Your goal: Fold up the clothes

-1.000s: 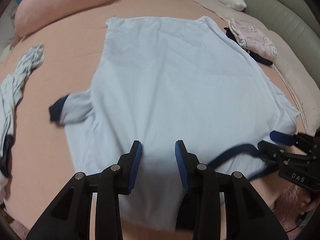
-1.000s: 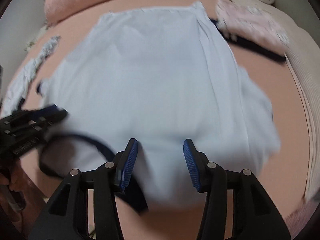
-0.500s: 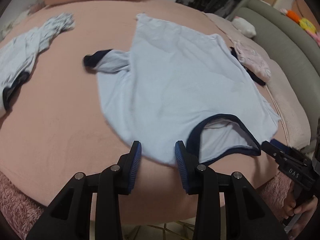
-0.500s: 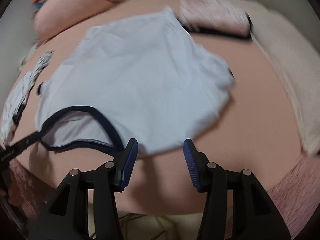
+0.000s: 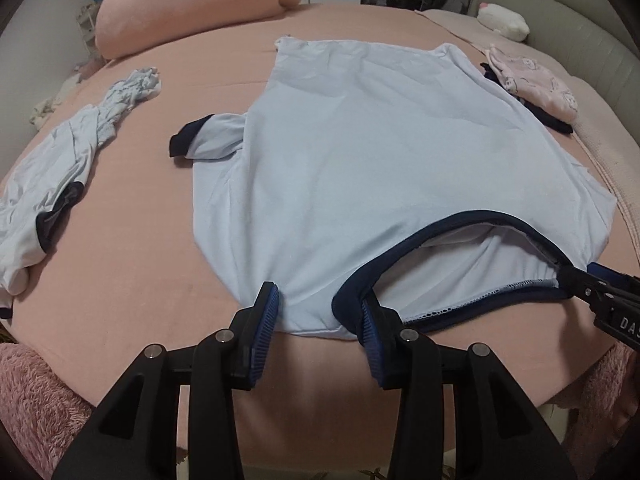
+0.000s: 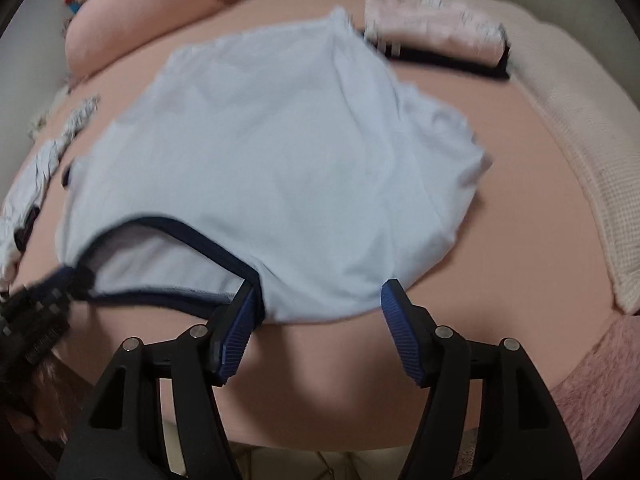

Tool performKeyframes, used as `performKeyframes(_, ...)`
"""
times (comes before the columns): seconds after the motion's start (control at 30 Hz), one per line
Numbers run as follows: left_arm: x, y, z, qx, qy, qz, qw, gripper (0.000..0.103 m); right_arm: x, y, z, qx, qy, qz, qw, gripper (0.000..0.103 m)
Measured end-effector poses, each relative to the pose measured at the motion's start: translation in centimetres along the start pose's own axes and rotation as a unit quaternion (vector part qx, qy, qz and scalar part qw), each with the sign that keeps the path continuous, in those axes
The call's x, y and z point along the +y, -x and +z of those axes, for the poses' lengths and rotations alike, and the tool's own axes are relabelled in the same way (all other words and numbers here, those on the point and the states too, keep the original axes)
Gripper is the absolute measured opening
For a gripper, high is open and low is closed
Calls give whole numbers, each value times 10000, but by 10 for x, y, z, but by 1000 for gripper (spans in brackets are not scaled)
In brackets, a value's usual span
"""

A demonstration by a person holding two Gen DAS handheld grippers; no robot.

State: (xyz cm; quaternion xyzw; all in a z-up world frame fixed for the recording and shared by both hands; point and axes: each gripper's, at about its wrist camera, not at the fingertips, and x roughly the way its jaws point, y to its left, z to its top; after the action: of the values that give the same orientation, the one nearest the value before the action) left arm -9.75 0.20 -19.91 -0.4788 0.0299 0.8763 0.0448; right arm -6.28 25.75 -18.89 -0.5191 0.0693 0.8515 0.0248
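The light-blue T-shirt [image 5: 360,152] lay spread flat on the pink bed [image 5: 132,280], neck end toward the grippers, hem at the far side. L gripper [image 5: 318,316] sat at the near shoulder edge w/ jaws moderately apart; they had just been opening. Shirt fabric lay between the pads, but the pads didn't look pressed on it – the right pad touched the navy collar [image 5: 420,240], the left pad sat at the shirt's edge. R gripper [image 6: 320,304] was at the other shoulder, jaws wider, also just been opening; shoulder cloth lay between the pads, not pinched, left pad right against the collar band. R view blurred, so fine contact unclear.

From the L gripper: one navy-cuffed sleeve [image 5: 200,140] stuck out ahead-left, a crumpled 2nd shirt [image 5: 60,168] lay further left, a big pink pillow [image 5: 184,4] far ahead-left, and folded pink printed clothes [image 5: 532,84] ahead-right beside the shirt's hem corner. R gripper's tip showed at the collar's right end in the L view.
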Motion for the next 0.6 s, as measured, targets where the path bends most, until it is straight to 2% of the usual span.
performKeyframes(0.07,9,7,-7,-67,149,-221,9996,42,3,5,1,-54,57,21,10000,65)
performKeyframes(0.13,11,5,-5,-96,252,-625,9977,42,7,8,0,-148,133,101,9998,65)
performKeyframes(0.2,10,-1,-4,-30,340,-690,9970,41,12,5,-2,-145,218,-48,9996,65)
performKeyframes(0.27,12,-3,-4,3,328,-538,9980,29,11,1,-2,-181,209,-236,9993,65)
performKeyframes(0.3,11,-2,-3,-7,191,-324,9993,22,11,0,0,-179,188,-371,9990,65)
performKeyframes(0.33,10,0,-2,-13,62,-128,9999,21,9,0,2,-148,182,-483,9986,64)
performKeyframes(0.37,10,2,-2,15,13,-101,9999,21,10,1,1,-121,264,-525,9982,61)
performKeyframes(0.47,12,8,-3,101,-76,-89,9999,19,15,3,-5,-50,631,-575,9963,45)
performKeyframes(0.53,12,13,-5,158,-122,-204,9996,13,21,7,-9,-33,866,-582,9945,30)
performKeyframes(0.6,9,21,-7,110,-258,-208,9994,11,26,8,-10,16,926,-446,9947,20)
